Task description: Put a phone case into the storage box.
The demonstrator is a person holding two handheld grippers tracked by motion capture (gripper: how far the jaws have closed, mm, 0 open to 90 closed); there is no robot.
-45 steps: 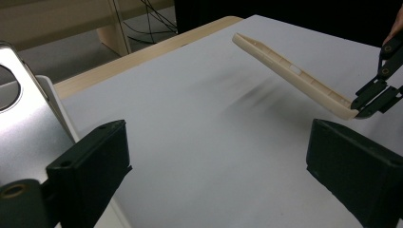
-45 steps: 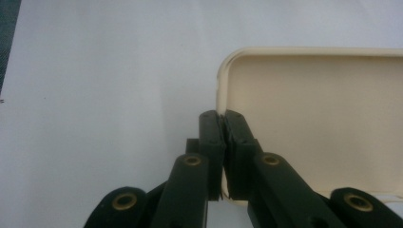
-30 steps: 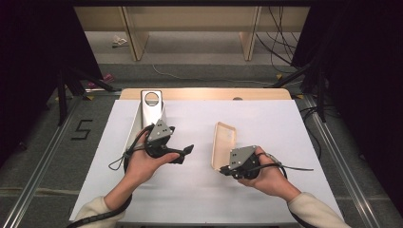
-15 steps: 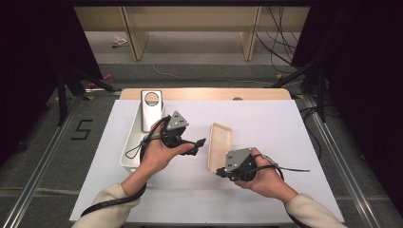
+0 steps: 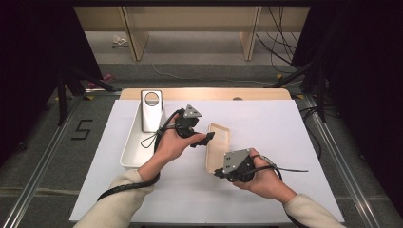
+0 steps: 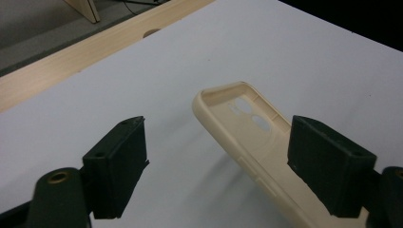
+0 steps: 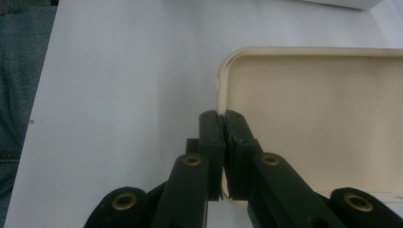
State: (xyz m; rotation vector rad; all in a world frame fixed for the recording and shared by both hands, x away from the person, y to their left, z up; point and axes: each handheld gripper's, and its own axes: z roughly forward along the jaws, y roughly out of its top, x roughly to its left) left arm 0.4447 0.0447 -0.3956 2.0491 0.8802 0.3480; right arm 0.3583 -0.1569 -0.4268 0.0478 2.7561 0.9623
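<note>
The case [image 5: 217,147] lies open-side up mid-table on the white mat [image 5: 266,123], right of the tray [image 5: 133,152]. Right gripper [image 7: 223,118] pinches its near wall, apparently steadying it. Left gripper [image 6: 216,156], jaws wide and just narrowing, straddles the camera end without touching, likely to grasp.

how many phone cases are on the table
1: the beige phone case lies open side up near the middle of the white table, its near edge pinched by the right gripper. The white tray may hide more.
</note>
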